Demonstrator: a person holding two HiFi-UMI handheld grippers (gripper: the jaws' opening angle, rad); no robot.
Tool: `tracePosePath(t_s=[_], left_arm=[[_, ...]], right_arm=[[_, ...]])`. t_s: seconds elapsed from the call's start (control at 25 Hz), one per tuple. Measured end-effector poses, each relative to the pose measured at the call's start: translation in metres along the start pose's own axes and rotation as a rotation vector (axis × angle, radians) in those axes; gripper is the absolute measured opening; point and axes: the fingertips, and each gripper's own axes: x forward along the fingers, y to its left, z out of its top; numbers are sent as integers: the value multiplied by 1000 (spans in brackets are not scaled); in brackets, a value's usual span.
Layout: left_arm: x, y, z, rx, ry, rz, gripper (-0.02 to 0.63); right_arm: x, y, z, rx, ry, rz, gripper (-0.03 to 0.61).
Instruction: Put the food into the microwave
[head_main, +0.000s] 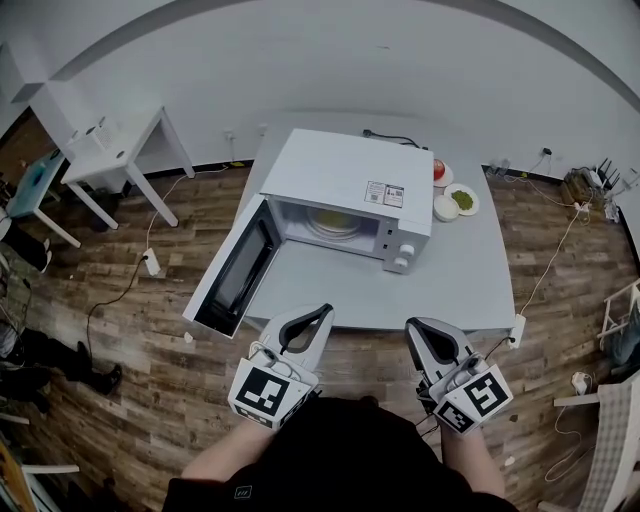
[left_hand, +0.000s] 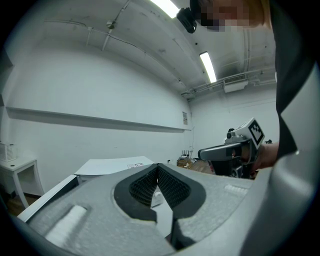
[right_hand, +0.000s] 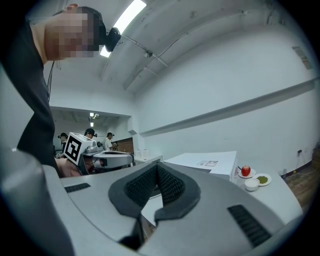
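Observation:
A white microwave stands on the grey table with its door swung open to the left. A pale yellowish plate lies inside it. To its right sit a small plate with a red fruit, a white bowl and a plate of green food; the right gripper view shows the fruit and green plate too. My left gripper and right gripper hover at the table's near edge, both shut and holding nothing, as also seen at the left gripper and right gripper.
A white side table and a teal chair stand at the far left on the wood floor. Cables and a power strip lie on the floor. The open door overhangs the table's left side. People stand in the background.

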Motion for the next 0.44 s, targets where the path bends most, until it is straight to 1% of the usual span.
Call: tracePosePath(t_s=[0.2,0.44], left_arm=[[2,1,-3,-5,5,-3,6],[3,2,2,7,1,-5,6]], right_arm=[[0,-4,-2,9,1,-7,12],[-1,-6,2,4,-3,-11,12]])
